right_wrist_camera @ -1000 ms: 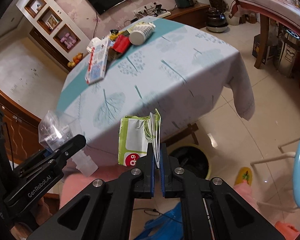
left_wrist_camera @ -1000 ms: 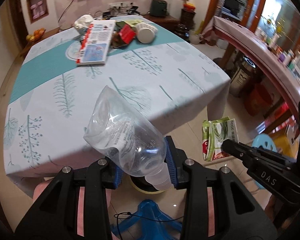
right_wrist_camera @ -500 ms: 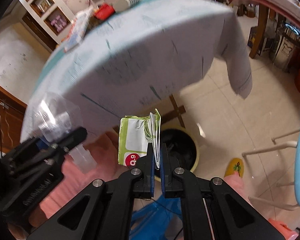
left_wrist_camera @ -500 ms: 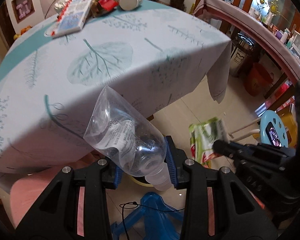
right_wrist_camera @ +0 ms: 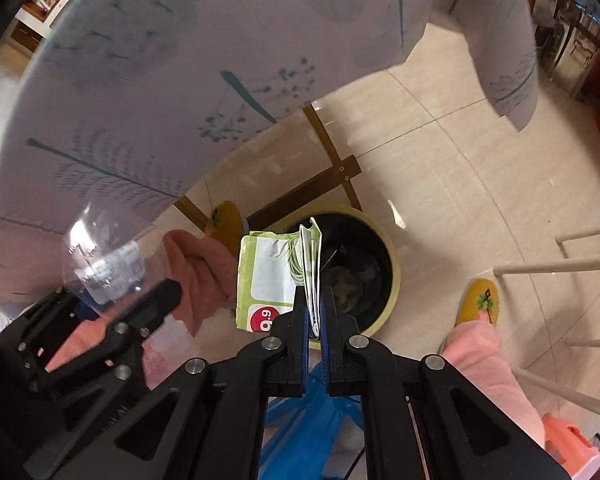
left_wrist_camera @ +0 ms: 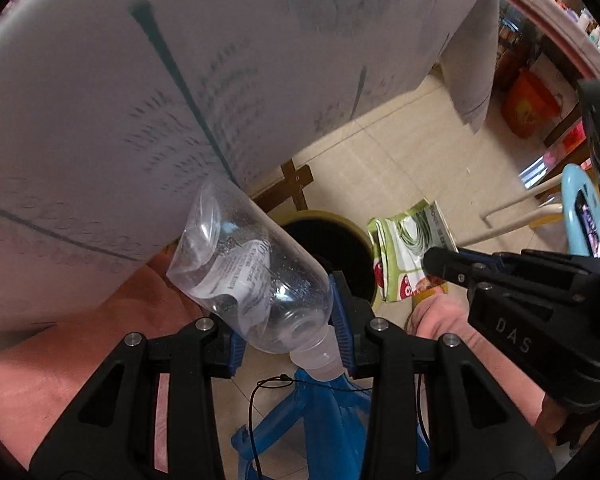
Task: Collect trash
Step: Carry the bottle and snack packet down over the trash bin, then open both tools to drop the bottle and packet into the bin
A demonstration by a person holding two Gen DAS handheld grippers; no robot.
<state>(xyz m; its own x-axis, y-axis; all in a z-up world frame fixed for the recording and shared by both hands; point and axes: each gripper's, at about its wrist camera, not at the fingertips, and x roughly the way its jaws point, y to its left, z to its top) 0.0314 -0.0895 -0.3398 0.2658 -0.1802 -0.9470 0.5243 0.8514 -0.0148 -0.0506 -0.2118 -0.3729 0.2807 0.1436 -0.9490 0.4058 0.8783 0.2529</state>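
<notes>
My left gripper (left_wrist_camera: 286,330) is shut on a crushed clear plastic bottle (left_wrist_camera: 248,276), held near its neck, cap end toward me. The bottle hangs just left of a yellow-rimmed trash bin (left_wrist_camera: 332,240) on the floor. My right gripper (right_wrist_camera: 315,312) is shut on a flat green and white packet (right_wrist_camera: 268,276), which hangs over the same trash bin (right_wrist_camera: 392,276). In the left wrist view the right gripper (left_wrist_camera: 432,258) and its packet (left_wrist_camera: 404,252) show at the right. In the right wrist view the left gripper (right_wrist_camera: 168,296) and bottle (right_wrist_camera: 104,260) show at the left.
The tablecloth's hanging edge (left_wrist_camera: 180,100) fills the upper part of both views, with wooden table legs (right_wrist_camera: 332,168) behind the bin. A blue plastic stool (left_wrist_camera: 320,412) stands below the grippers. A person's pink-clad legs (right_wrist_camera: 484,360) and yellow slipper (right_wrist_camera: 480,300) flank the bin.
Both grippers have sunk from above the tabletop to below its edge. The table's top is out of sight and the bin now lies right under the bottle and packet.
</notes>
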